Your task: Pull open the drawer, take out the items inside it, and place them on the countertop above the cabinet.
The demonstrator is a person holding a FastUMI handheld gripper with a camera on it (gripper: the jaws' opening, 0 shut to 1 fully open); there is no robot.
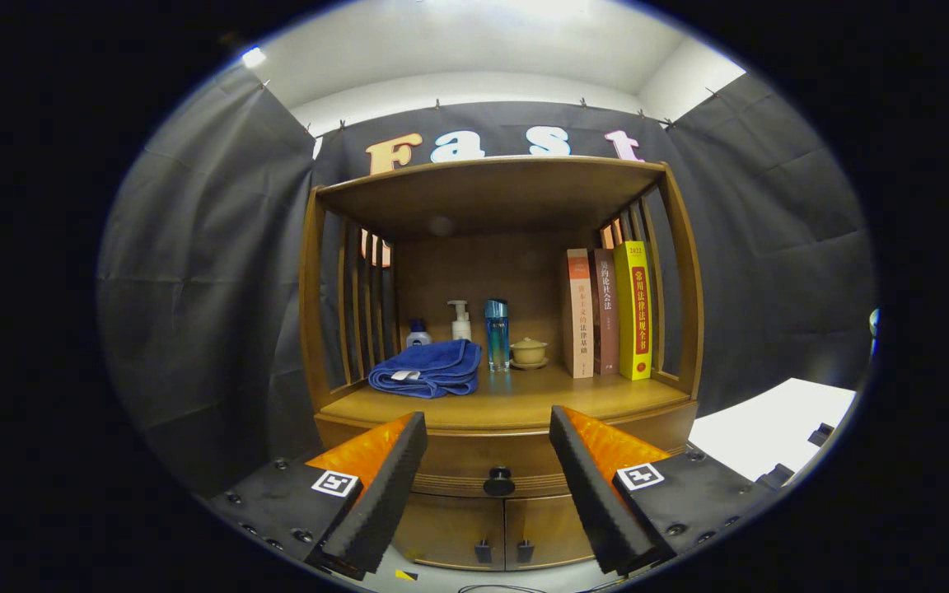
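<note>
The drawer (474, 467) is seen closed in the front of a wooden cabinet (497, 412), just under the worktop (516, 403), and a round dark knob (499, 481) is set at the middle of its front. The knob is framed between the two fingers of the tool (488, 432), a little beyond them, and is not touched by either. The tool is held spread wide, with nothing pinched between its fingers. Below the drawer, two small cabinet doors (503, 531) are seen shut, each fitted with a small dark handle near the seam where they meet.

On the worktop, a folded blue towel (427, 370) is laid toward the left. Behind it, a small white bottle with a blue cap (418, 333) and a white pump bottle (460, 320) are stood upright. Just right of the towel, a tall blue bottle (497, 334) is placed, and beside that a small yellowish lidded bowl (529, 352) is set on a saucer. Farther right, three books (609, 313) are stood upright side by side against the slatted side of the cabinet. The worktop is covered by a wooden top shelf (491, 185) carried on slatted sides. To the right of the cabinet, a white surface (771, 432) is seen.
</note>
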